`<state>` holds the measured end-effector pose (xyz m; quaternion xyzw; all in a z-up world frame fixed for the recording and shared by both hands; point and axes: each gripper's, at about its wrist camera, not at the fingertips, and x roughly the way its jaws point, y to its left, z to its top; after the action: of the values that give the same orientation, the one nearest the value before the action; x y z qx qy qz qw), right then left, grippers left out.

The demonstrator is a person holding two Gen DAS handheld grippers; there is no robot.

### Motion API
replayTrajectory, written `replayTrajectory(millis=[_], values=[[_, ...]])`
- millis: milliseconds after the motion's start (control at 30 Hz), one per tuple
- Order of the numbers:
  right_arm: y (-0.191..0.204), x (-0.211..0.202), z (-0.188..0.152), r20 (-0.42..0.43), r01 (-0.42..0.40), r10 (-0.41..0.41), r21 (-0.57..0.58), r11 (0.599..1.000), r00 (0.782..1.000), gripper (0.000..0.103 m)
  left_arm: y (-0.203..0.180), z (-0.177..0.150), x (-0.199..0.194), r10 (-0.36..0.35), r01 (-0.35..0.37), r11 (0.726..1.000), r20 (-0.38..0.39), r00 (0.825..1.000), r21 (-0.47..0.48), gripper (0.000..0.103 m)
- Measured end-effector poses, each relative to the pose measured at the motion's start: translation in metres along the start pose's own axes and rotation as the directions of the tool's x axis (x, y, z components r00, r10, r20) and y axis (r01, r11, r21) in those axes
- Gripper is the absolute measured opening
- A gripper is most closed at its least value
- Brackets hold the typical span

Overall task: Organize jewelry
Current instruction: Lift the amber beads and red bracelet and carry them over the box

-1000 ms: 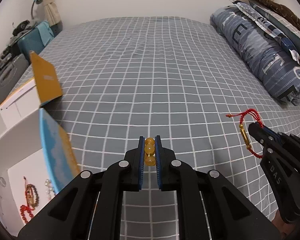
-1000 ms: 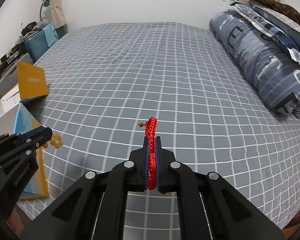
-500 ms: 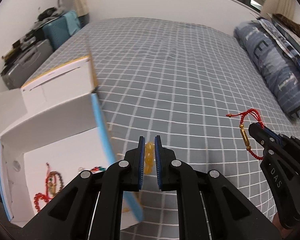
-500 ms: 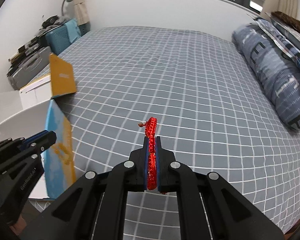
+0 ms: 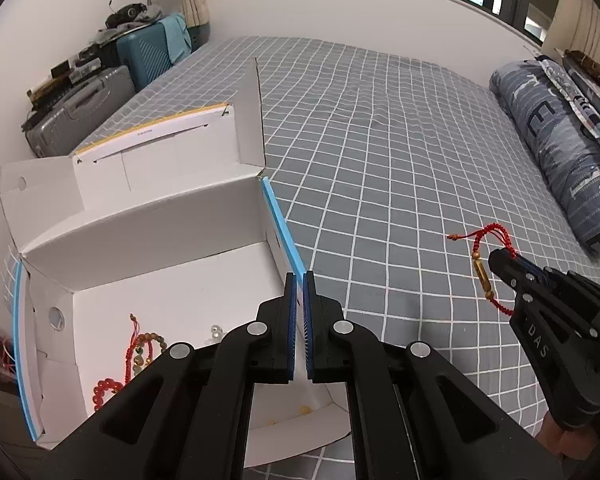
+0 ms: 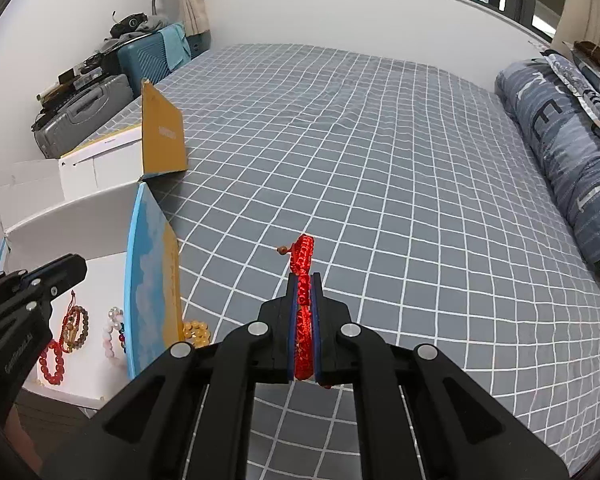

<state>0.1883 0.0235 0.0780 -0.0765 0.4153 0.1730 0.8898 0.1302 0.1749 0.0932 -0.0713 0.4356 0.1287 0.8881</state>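
An open white cardboard box (image 5: 148,216) stands at the bed's left edge and holds several bead bracelets (image 5: 144,350). My left gripper (image 5: 299,280) hangs over the box's blue right wall with its jaws slightly apart and nothing between them. A yellow bead bracelet (image 6: 196,332) lies on the bedsheet just outside that wall; yellow beads (image 5: 304,410) also show under my left gripper. My right gripper (image 6: 305,280) is shut on a red woven cord bracelet (image 6: 302,256) with a gold tube charm (image 5: 482,276), held above the bed right of the box.
The grey checked bedsheet (image 5: 380,152) spreads ahead. A rolled blue duvet and pillows (image 5: 560,136) lie along the right. Suitcases (image 5: 80,108) and clutter stand against the left wall. The box lid flap (image 6: 162,140) stands upright.
My left gripper swung left over the box, opened slightly and let go of the yellow bead bracelet. My right gripper keeps hold of the red cord bracelet.
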Motion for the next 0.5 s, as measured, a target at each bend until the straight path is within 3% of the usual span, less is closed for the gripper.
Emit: replayTrajectory(millis=[300, 500], values=[[0.033, -0.004, 0.003, 0.006, -0.079, 0.08, -0.047, 0.996, 0.997, 0.005, 0.033, -0.007, -0.002, 0.036, -0.036, 0.997, 0.001, 0.999, -0.065, 0.003], [0.097, -0.004, 0.0, -0.001, -0.153, 0.154, -0.148, 0.977, 0.988, 0.005, 0.079, -0.019, -0.002, 0.075, -0.076, 0.989, -0.011, 0.997, -0.127, 0.003]])
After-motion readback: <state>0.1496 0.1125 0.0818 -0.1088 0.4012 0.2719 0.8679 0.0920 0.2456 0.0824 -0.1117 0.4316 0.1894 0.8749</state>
